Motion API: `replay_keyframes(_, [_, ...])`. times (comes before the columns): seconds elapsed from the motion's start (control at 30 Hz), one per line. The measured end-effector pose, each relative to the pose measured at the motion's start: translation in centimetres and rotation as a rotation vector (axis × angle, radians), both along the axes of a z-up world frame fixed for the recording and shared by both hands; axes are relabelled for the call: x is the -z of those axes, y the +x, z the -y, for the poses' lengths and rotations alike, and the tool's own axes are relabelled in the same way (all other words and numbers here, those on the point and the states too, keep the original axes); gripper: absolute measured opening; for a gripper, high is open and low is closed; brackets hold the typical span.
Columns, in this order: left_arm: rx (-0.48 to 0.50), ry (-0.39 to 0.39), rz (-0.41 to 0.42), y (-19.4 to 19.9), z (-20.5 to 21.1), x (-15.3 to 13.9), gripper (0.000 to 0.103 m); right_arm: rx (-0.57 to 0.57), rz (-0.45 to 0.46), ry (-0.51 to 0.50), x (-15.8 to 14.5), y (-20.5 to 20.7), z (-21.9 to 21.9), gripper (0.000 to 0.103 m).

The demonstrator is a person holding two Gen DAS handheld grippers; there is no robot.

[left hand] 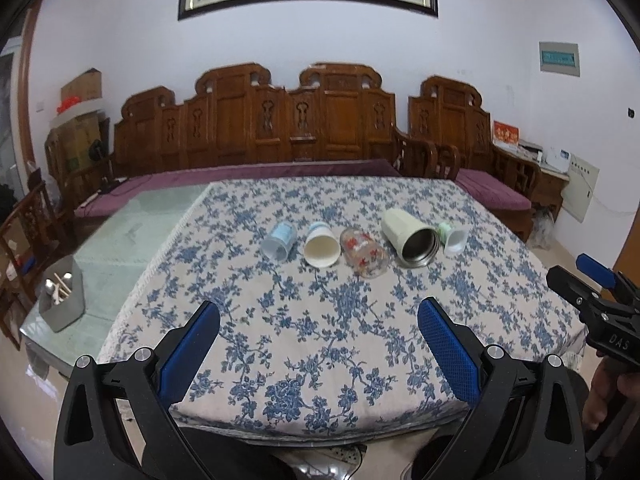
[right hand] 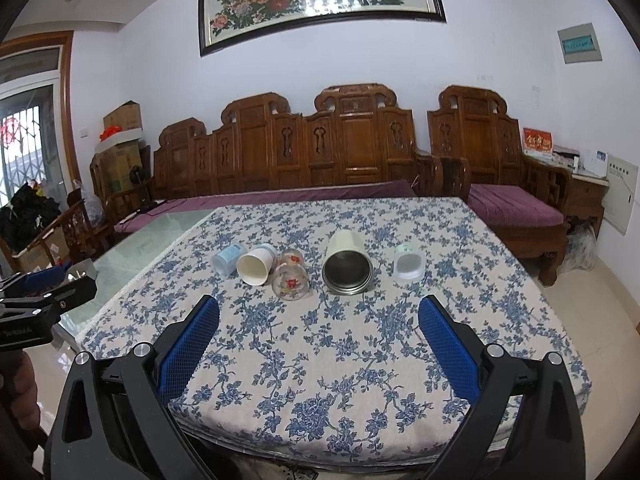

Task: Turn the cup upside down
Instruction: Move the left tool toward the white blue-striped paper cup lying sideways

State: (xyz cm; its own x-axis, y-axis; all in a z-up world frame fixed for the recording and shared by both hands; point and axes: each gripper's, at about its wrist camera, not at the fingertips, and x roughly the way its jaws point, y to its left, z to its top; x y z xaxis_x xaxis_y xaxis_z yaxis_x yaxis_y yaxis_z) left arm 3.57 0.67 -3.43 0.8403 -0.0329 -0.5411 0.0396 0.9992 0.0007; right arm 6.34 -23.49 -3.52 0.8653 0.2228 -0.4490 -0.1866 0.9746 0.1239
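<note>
Both tongs (left hand: 318,332) (right hand: 318,330) spread wide, five cups (left hand: 408,238) lying sideways

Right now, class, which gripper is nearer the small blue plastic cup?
Left. The left gripper faces the blue cup almost head-on; the right gripper sits further right.

Blue-floral tablecloth (left hand: 320,340), red-flowered glass (left hand: 365,254)

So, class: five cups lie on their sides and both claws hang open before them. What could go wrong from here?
1. The glass cup touches the paper cup; gripping either may knock its neighbour.
2. The steel-lined cup lies on its side and could roll if nudged.
3. The left claw and right claw are close and might collide.
</note>
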Motion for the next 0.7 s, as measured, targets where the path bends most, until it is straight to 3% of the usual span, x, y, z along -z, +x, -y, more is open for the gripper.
replay_keyframes(0.43, [0.109,0.018,-0.173,7.9,-0.7,3.8,0.095,-0.058,-0.076,-0.024,4.2,8.2,-1.5,0.100])
replay_keyframes(0.67, [0.126,0.014,-0.230,13.8,-1.3,4.4,0.095,-0.097,-0.094,-0.019,5.5,13.1,-2.4,0.094])
replay_keyframes(0.7, [0.127,0.009,-0.238,14.5,-1.4,4.4,0.091,-0.103,-0.096,-0.017,5.7,14.0,-2.5,0.092])
